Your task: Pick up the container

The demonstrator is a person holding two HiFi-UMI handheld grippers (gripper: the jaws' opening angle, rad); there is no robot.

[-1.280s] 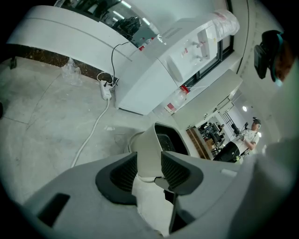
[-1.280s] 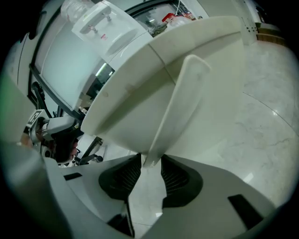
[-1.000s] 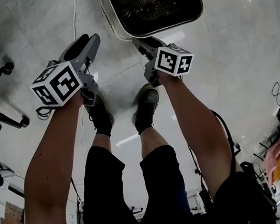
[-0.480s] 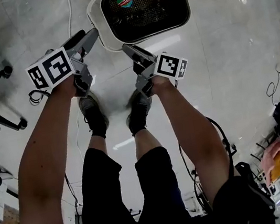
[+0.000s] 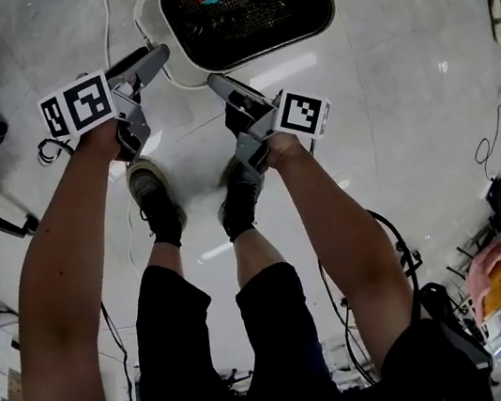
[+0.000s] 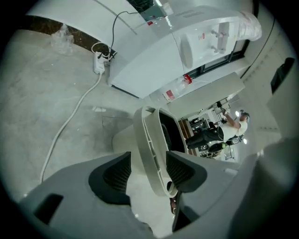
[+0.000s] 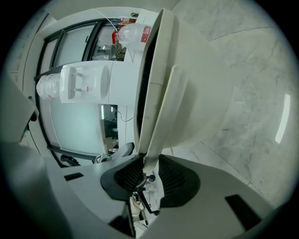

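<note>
Cream plastic container [image 5: 154, 32] stands on the floor just ahead of our feet, its inside dark. Our right claw [image 7: 148, 172] has just been closing and now grips a thin flap on the container's near rim. Our left claw [image 6: 148, 172] has just been opening. It is spread wide and straddles the container's rim, with one pad clearly apart from it. To lift well, we judge the left claw should seat deeper over the rim and clamp first. Then both claws should rise together so the container stays level. Pale polished stone floor [image 5: 401, 74] around the container looks slick. A white cable [image 6: 70, 121] trails beside the container, and a water dispenser [image 7: 79, 88] stands beyond it.
</note>
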